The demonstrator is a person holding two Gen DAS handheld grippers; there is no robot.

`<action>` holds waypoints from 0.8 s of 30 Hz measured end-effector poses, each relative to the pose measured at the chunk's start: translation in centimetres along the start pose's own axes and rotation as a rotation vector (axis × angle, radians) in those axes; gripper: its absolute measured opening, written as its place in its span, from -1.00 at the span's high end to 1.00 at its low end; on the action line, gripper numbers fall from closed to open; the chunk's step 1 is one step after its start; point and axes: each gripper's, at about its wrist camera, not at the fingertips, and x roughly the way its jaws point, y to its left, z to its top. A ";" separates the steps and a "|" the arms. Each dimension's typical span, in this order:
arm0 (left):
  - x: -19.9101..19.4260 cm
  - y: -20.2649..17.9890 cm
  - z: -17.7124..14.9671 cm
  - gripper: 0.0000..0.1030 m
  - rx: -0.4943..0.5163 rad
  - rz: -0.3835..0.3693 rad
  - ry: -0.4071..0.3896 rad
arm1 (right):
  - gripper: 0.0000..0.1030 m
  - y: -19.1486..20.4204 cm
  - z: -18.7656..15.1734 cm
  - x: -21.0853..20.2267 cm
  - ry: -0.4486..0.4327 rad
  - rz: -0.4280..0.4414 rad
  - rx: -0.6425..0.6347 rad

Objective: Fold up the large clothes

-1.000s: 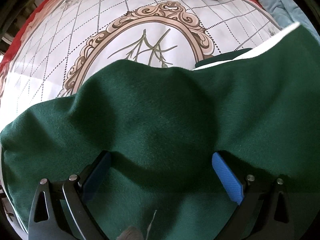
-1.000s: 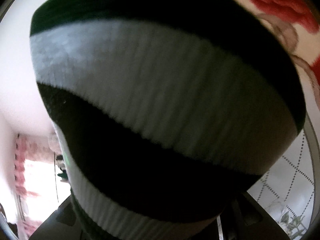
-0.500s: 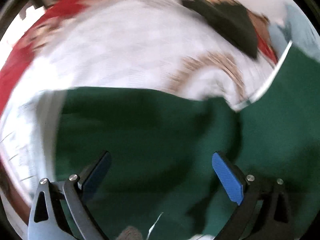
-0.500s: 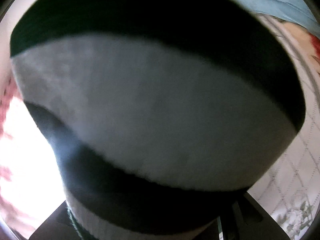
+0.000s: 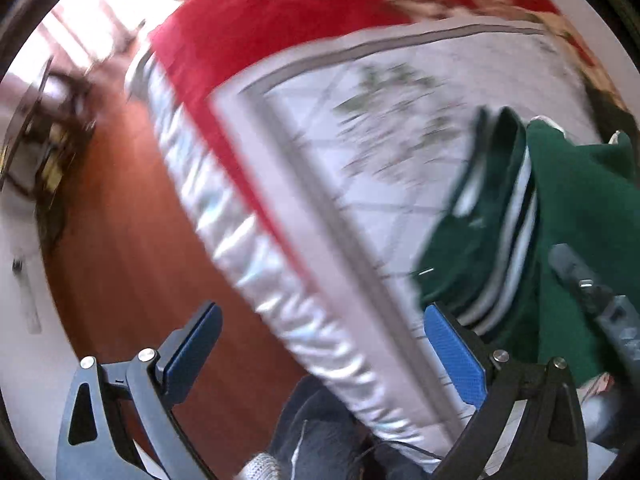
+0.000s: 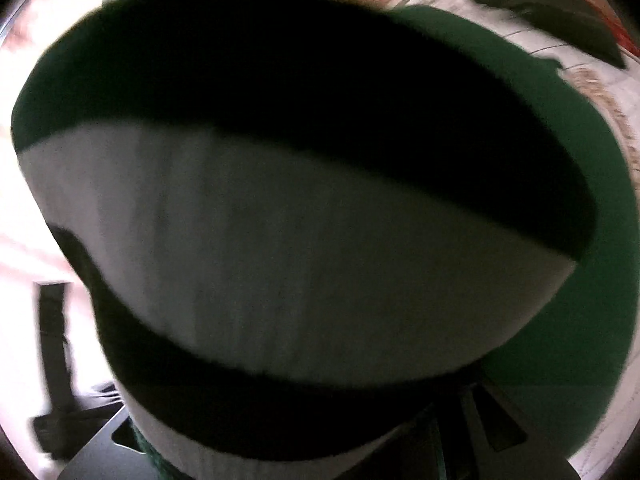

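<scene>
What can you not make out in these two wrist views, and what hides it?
- Right gripper fingers: right wrist view, covered by the striped cuff.
- Green garment: left wrist view, cut off by the right edge.
- Bedspread pattern: left wrist view, motion-blurred.

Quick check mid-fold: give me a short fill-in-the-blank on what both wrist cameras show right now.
1. The left gripper is ____, with nothing between its blue fingers.
2. The striped cuff fills most of the ____ wrist view.
3. The jacket on the bed is ____ in colour.
4. Beside the bed, the floor is reddish ____.

Missing words: open; right; green; brown
</scene>
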 end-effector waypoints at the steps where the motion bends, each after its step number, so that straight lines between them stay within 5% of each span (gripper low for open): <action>1: 0.2 0.6 0.0 -1.00 -0.013 0.003 0.006 | 0.58 1.0 -0.6 1.9 0.040 -0.040 -0.050; 3: 0.4 2.3 0.0 -1.00 -0.040 0.007 0.030 | 0.46 2.2 -1.3 4.6 0.110 -0.103 -0.114; 5: -0.3 3.2 0.1 -1.00 -0.055 0.000 0.023 | 0.09 3.0 -1.1 5.2 0.162 -0.116 -0.155; 7: -2.1 3.8 0.4 -1.00 -0.054 0.000 0.005 | -0.28 3.4 -0.4 4.0 0.212 -0.041 -0.159; 13: -8.6 2.5 3.1 -1.00 -0.034 -0.039 -0.141 | -0.40 4.9 -4.6 -3.9 0.292 0.220 -0.018; 18: -10.3 -3.2 5.7 -1.00 0.050 -0.085 -0.231 | -0.39 -1.9 -4.0 -9.1 0.222 0.090 0.141; 20: -8.9 -7.5 6.9 -1.00 0.107 -0.115 -0.232 | -0.08 -3.9 -2.4 -8.3 0.199 0.025 0.164; 24: -4.6 -15.1 9.0 -1.00 0.189 -0.158 -0.193 | 0.16 -7.7 1.5 -5.9 0.179 -0.038 0.195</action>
